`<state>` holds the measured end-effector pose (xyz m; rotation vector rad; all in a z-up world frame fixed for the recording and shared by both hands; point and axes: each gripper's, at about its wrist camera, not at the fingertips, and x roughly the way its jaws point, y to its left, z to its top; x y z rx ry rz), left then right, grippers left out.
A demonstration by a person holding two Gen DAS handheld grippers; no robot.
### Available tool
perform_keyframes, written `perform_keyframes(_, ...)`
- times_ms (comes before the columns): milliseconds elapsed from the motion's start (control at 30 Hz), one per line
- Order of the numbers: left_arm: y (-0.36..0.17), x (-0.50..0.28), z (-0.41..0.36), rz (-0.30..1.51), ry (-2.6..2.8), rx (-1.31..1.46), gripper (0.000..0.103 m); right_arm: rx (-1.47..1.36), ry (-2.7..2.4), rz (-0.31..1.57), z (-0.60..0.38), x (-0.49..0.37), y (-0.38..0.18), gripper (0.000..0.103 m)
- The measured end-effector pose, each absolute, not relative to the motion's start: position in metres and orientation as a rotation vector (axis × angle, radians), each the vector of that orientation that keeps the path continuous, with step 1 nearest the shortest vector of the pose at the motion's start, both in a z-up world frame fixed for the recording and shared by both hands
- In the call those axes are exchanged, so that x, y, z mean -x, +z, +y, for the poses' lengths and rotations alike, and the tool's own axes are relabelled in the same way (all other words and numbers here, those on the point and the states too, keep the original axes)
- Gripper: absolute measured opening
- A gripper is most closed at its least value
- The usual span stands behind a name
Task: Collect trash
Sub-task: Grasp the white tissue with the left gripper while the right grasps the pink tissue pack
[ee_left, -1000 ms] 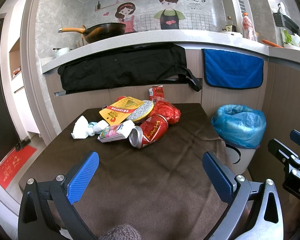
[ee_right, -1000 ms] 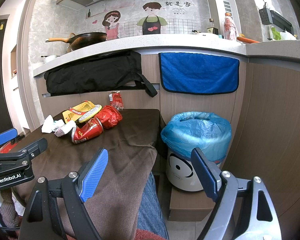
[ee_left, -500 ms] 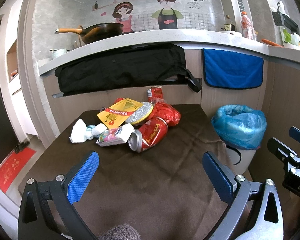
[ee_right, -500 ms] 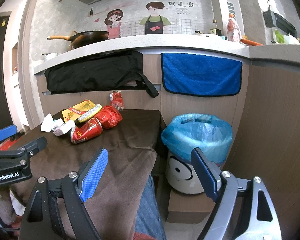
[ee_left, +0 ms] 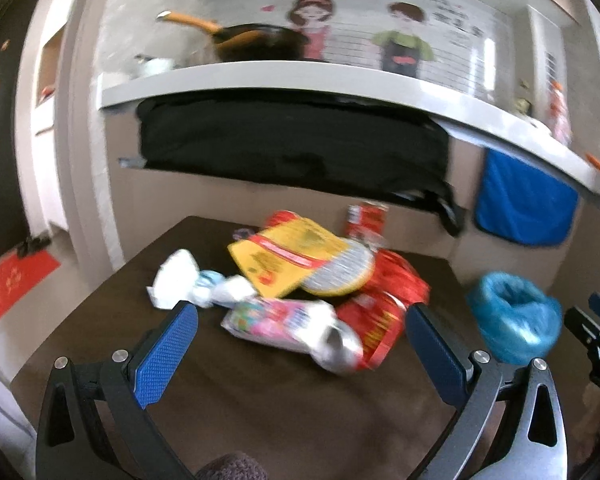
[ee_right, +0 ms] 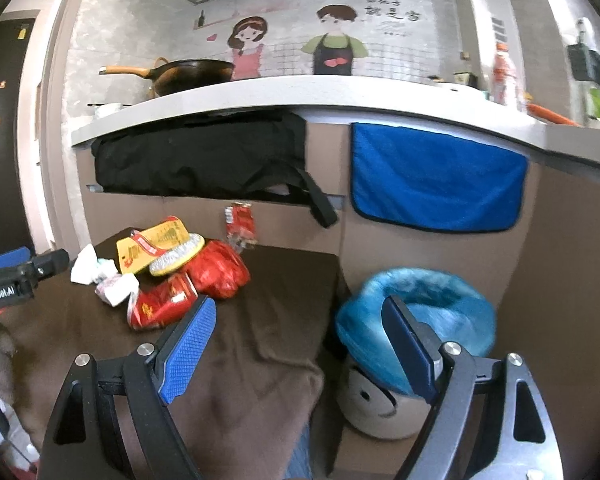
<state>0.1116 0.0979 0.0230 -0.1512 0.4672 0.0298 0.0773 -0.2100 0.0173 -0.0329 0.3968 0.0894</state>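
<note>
On the cloth-covered table point(ee_left: 260, 400) a crushed can point(ee_left: 374, 330) lies right of a snack wrapper point(ee_left: 272, 318), crumpled tissue point(ee_left: 178, 280) to their left, foil pouch point(ee_left: 288, 258) behind, lined bin point(ee_right: 416, 320) standing right of the table.

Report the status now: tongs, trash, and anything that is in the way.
Left tongs open, empty, facing trash pile on table. Right tongs open, empty, near bin. Nothing in the way.

Crushed red can point(ee_left: 374, 330) and wrappers point(ee_left: 296, 260) heaped beside blue-lined bin point(ee_right: 416, 316)
</note>
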Motion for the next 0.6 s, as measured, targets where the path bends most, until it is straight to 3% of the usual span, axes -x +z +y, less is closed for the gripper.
perform_keyframes(333,-0.019,-0.170,0.220,0.611,0.187,0.257,0.102,0.064,0.172,0.422,-0.169,-0.168,0.013,0.083)
perform_keyframes(433,-0.039,-0.194,0.237,0.673,0.182,0.297,0.091,0.088,0.191,0.437,-0.154,-0.190,0.010,0.083)
perform_keyframes(600,-0.062,-0.234,0.239,0.744,0.134,0.309,0.089,0.118,0.229,0.472,-0.135,-0.219,0.000,0.083)
